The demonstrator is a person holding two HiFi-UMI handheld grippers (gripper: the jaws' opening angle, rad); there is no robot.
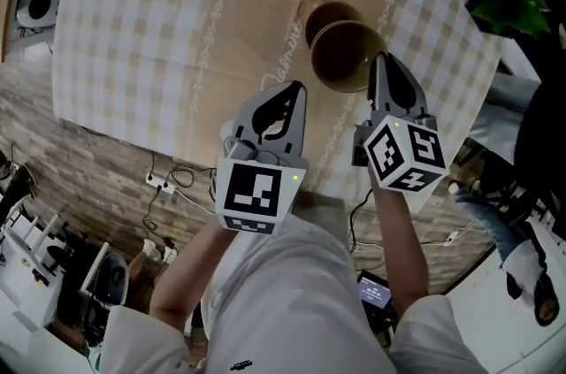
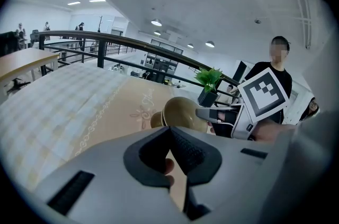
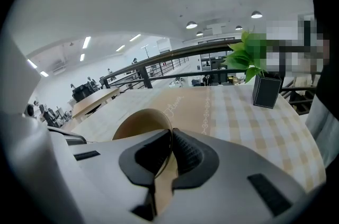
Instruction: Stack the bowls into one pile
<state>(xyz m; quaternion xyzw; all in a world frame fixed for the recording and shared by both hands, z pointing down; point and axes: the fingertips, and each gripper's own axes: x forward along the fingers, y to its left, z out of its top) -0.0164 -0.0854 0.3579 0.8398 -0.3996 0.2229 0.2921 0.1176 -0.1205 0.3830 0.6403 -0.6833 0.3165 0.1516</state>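
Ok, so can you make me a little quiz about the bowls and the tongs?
1. True or false: the right tongs pinch the rim of a bowl.
2. How many bowls can you see? A: one. B: two. C: four.
3. Fill in: the other bowl is not held; it rests on the ____.

Key: 1 true. 2 B. 3 table.
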